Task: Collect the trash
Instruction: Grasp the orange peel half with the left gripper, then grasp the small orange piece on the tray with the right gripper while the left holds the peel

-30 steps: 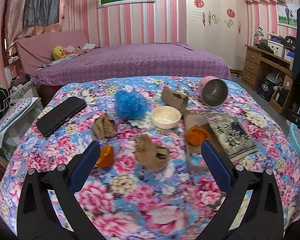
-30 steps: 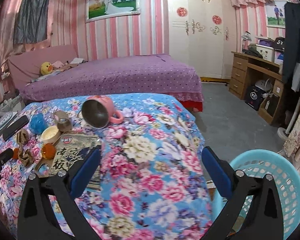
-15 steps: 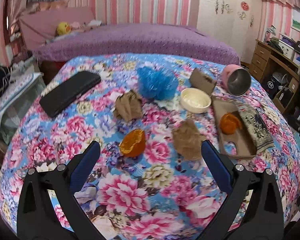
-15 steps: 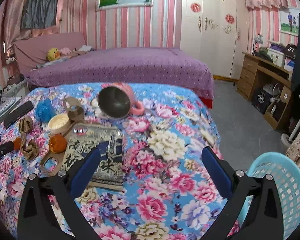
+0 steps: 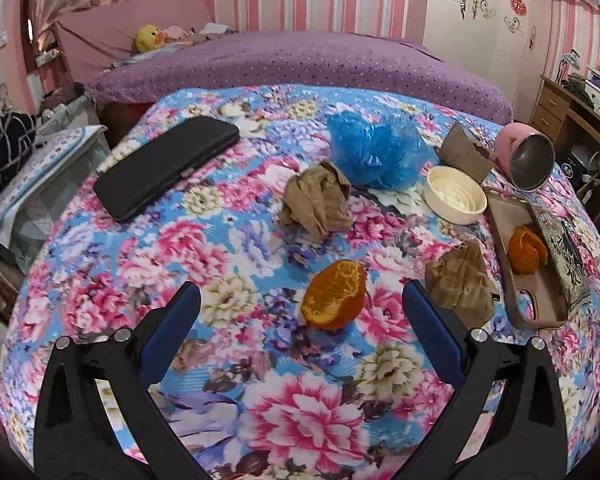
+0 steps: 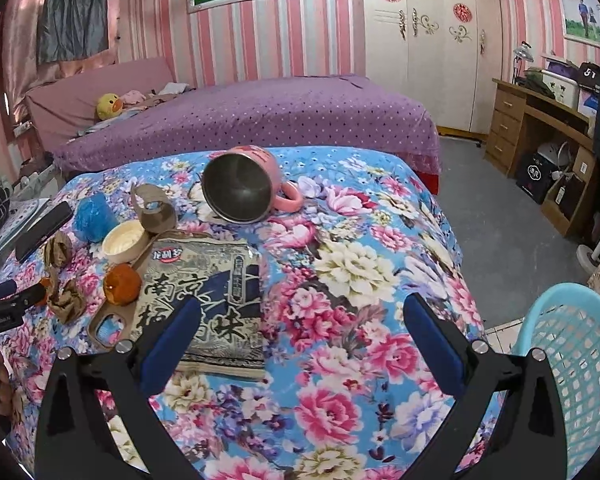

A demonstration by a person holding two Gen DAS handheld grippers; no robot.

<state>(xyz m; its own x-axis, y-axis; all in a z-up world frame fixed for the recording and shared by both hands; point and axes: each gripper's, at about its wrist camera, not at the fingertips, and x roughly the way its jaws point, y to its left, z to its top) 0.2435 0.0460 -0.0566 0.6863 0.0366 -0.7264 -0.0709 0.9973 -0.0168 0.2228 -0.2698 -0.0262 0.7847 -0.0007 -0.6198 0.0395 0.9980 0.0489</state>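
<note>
Left wrist view, left to right: black phone (image 5: 167, 167) flat at the far-left of the floral cloth (image 5: 236, 248). Left gripper (image 5: 301, 321) spread wide, nothing held, blue pads above the cloth. Orange peel (image 5: 334, 295) sits between the pads, slightly toward the right one, apart from both. Behind it a crumpled brown paper wad (image 5: 315, 201), touching the blue plastic bag (image 5: 376, 151) further back. Right of that, a white round lid (image 5: 455, 194) lying face up, with a brown cardboard sleeve (image 5: 465, 154) just behind it. Second brown paper wad (image 5: 462, 282) just beside the right pad; contact can't be told. Then a brown phone case (image 5: 528, 296) with another orange peel piece (image 5: 525, 250) lying in it, a printed snack packet (image 5: 571, 256) along its right edge, and a pink mug (image 5: 525, 157) on its side at the far right, mouth toward the camera. Right wrist view: right gripper (image 6: 302, 322) also wide open, empty, left pad over the lower edge of the snack packet (image 6: 208, 292), right pad over bare cloth. Light blue basket (image 6: 576, 356) on the floor off the right edge of the bed, well apart from the trash cluster at the left.
</note>
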